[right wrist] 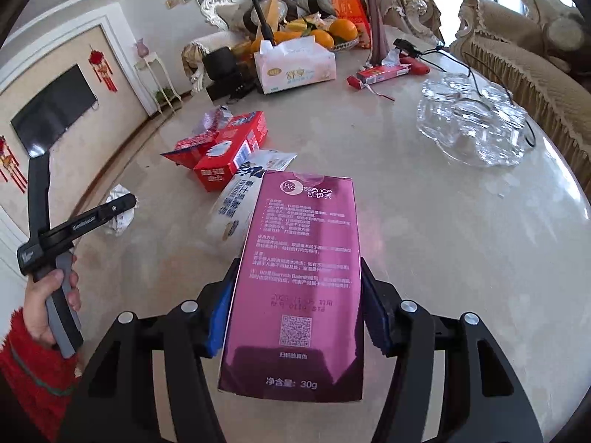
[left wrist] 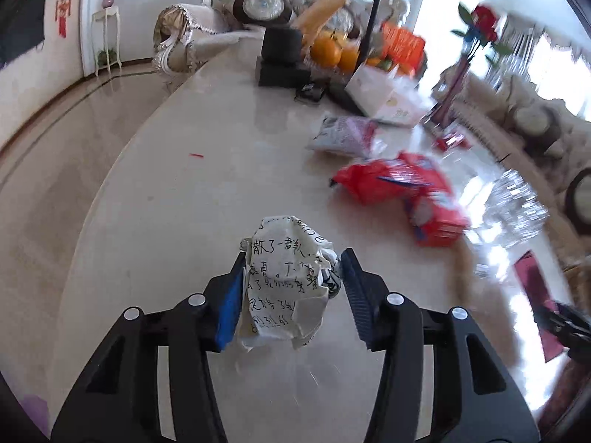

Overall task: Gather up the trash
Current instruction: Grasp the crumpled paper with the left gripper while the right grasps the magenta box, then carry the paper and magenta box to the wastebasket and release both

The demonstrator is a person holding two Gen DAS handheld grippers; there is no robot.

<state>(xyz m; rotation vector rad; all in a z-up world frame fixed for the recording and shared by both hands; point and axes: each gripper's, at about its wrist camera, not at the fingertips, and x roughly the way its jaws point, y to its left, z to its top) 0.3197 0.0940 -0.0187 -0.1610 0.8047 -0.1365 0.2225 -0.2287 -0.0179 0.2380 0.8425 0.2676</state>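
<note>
My left gripper is shut on a crumpled ball of white paper with handwriting, held over the marble table; the same paper and left gripper show at the left of the right wrist view. My right gripper is shut on a purple Bio-essence carton, held above the table. Other trash lies on the table: a red snack box, a red wrapper, and a white packet.
A glass dish stands at the right. At the far end are a tissue box, oranges, a dark vase, a red pack, and a black stand. Sofas surround the table.
</note>
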